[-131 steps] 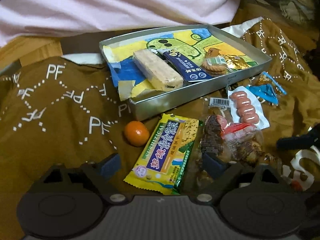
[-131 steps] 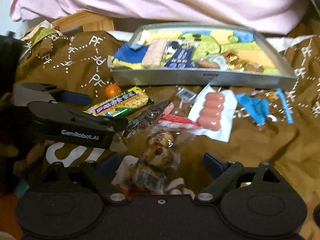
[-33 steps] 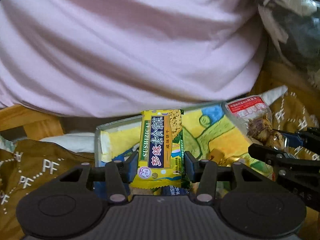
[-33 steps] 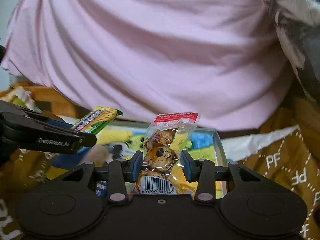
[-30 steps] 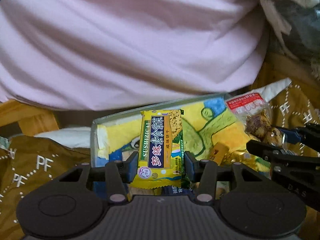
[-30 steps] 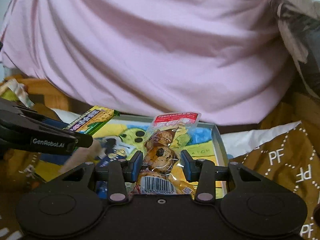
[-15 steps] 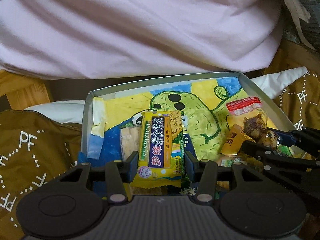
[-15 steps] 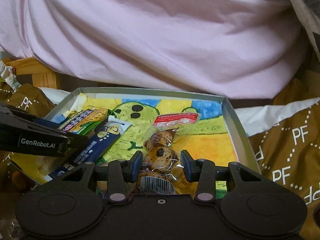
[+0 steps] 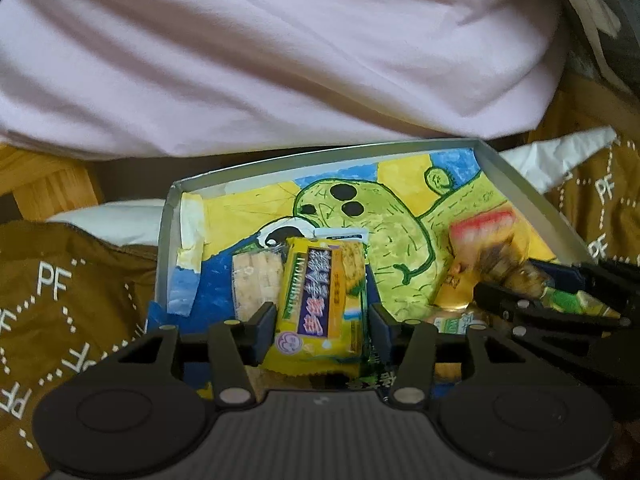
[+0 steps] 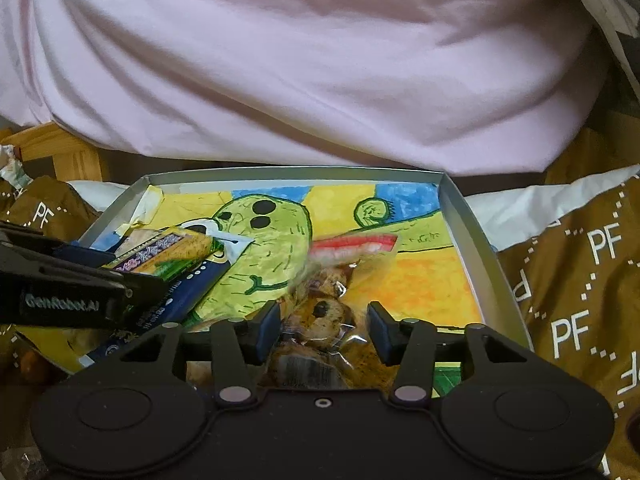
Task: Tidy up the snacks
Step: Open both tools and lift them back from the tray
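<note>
Hovering over the tray [image 10: 472,240], both grippers had spread fingers, so the yellow biscuit pack [image 9: 322,304] and the blurred egg pouch [image 10: 320,312] risked landing on the 2 snacks below.

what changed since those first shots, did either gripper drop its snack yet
Both packets were picked off the brown cloth and carried over the metal tray. The right gripper has opened, releasing the quail egg packet; the left gripper looks just opened around the yellow cracker packet. The wafer pack stayed put.

tray [image 10: 476,240] far half bare, packets [image 9: 256,280] crowding near
</note>
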Demonstrator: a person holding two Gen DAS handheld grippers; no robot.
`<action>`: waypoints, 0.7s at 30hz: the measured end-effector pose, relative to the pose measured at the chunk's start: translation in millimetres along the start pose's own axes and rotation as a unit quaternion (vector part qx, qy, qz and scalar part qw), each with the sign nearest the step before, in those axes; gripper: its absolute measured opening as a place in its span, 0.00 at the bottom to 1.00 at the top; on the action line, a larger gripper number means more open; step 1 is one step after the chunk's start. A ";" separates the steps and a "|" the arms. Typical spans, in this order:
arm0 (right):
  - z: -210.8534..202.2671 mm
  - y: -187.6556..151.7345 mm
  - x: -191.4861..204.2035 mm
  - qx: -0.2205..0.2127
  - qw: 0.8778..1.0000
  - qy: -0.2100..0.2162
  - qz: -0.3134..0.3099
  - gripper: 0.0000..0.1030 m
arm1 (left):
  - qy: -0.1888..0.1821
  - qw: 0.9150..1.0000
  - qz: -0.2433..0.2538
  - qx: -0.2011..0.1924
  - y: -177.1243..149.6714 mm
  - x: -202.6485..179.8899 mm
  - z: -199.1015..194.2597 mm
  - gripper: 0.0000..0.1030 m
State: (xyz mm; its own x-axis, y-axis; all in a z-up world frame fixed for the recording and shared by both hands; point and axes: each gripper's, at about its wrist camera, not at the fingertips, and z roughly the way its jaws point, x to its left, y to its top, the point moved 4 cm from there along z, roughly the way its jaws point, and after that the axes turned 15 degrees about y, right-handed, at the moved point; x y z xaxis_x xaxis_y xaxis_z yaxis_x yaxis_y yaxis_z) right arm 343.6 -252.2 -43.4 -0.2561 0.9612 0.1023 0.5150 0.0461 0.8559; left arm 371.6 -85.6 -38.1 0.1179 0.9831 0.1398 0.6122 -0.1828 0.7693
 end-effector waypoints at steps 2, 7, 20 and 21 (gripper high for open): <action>-5.7 1.3 -0.9 -0.010 1.000 0.002 -0.003 0.67 | -0.005 1.000 -0.018 0.007 0.0 4.6 -1.2 0.56; -22.3 9.7 -1.7 -0.030 1.000 0.005 0.004 0.76 | -0.009 0.999 -0.051 0.006 0.0 18.0 -11.9 0.59; -103.9 22.9 -1.7 -0.114 0.992 0.027 0.045 0.99 | -0.001 0.989 -0.115 -0.093 1.4 54.7 -92.2 0.93; -111.1 22.5 -1.4 -0.118 0.991 0.028 0.047 0.99 | -0.004 0.988 -0.119 -0.100 0.5 56.0 -99.7 0.97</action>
State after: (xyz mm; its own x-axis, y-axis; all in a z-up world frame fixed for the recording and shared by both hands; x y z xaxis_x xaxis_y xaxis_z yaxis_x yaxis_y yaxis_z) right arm 264.7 -282.7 32.0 -0.2649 0.9412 0.2097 0.3347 -0.1142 0.9354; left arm 300.6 -30.1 32.3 -0.0037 0.9980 -0.0634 0.4573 0.0581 0.8874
